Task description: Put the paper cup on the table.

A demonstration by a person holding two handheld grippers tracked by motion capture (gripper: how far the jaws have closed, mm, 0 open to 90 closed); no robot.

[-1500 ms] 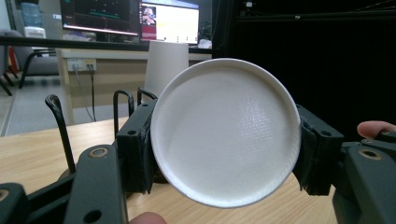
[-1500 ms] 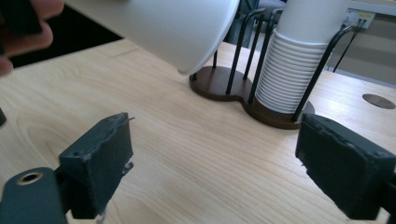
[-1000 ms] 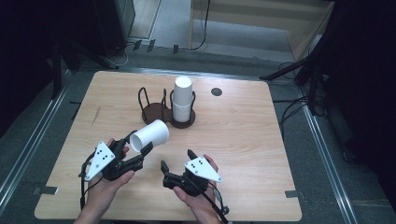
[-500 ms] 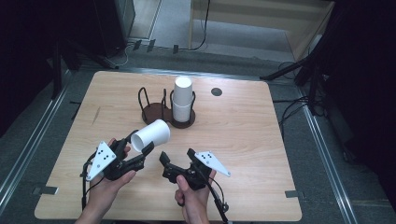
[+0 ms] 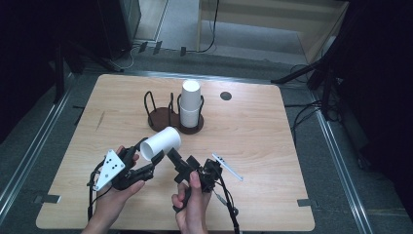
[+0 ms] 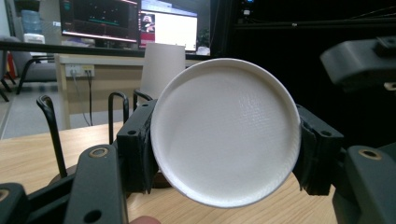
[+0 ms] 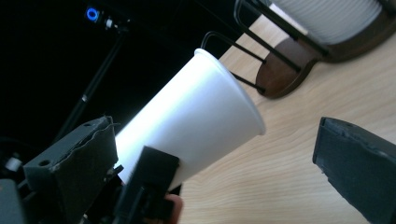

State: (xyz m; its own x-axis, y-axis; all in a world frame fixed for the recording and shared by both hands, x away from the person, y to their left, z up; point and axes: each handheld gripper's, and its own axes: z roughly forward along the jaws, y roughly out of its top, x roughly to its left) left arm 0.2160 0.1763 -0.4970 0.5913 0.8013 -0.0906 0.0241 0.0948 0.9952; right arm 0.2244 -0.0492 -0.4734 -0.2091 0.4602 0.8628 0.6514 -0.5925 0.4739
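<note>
A white paper cup (image 5: 161,142) lies tilted in the air over the table's front left, mouth toward the rack. My left gripper (image 5: 146,158) is shut on its narrow end. In the left gripper view the cup's round base (image 6: 224,130) sits pinched between both black jaws. My right gripper (image 5: 182,163) stands just right of the cup, open; its jaws have just been opening. In the right gripper view the cup's side (image 7: 196,116) lies between and ahead of the wide-apart fingers (image 7: 74,168), which do not touch it.
A dark wooden rack (image 5: 160,119) with wire loops stands mid-table. Its right holder carries a stack of white cups (image 5: 191,100); the left holder is bare. A black round hole (image 5: 225,95) marks the wooden table (image 5: 272,146) at the back right.
The right gripper has swung and shifted left toward the cup, its grey plate now pointing right, and its jaws stand wider. The left gripper and the cup have not moved.
</note>
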